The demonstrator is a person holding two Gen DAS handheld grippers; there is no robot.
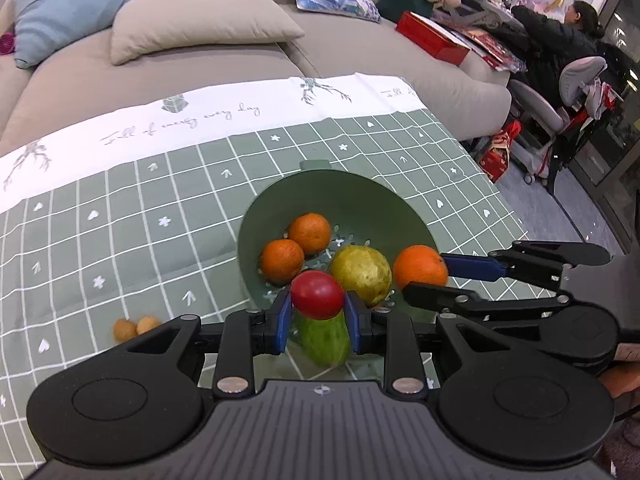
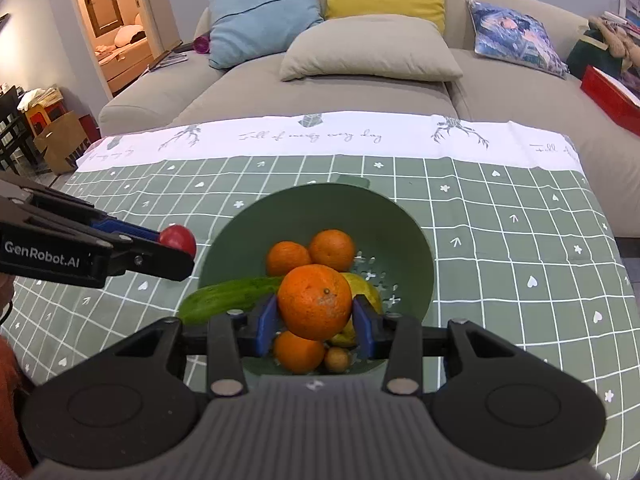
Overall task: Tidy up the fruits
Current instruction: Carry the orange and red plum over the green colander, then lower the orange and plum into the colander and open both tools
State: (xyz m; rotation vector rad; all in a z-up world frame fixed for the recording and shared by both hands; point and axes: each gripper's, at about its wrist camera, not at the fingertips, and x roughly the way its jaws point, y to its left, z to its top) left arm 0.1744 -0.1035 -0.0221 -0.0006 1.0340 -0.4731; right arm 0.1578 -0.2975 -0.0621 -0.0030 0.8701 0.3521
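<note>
A green colander bowl (image 1: 352,196) (image 2: 416,240) stands on the checked tablecloth. It holds two oranges (image 1: 282,260), a yellow-green pear (image 1: 362,270), a cucumber (image 2: 228,298) leaning over its rim, another orange (image 2: 298,352) and a small brown fruit (image 2: 337,359). My left gripper (image 1: 316,314) is shut on a red tomato (image 1: 317,294) (image 2: 178,239) above the bowl's near-left rim. My right gripper (image 2: 314,318) is shut on an orange (image 2: 315,302) (image 1: 420,266) above the bowl.
Two small brown fruits (image 1: 134,328) lie on the cloth left of the bowl. A grey sofa (image 2: 320,92) with cushions stands just behind the table. A red box (image 1: 432,38) lies on the sofa. A person (image 1: 560,36) sits at far right.
</note>
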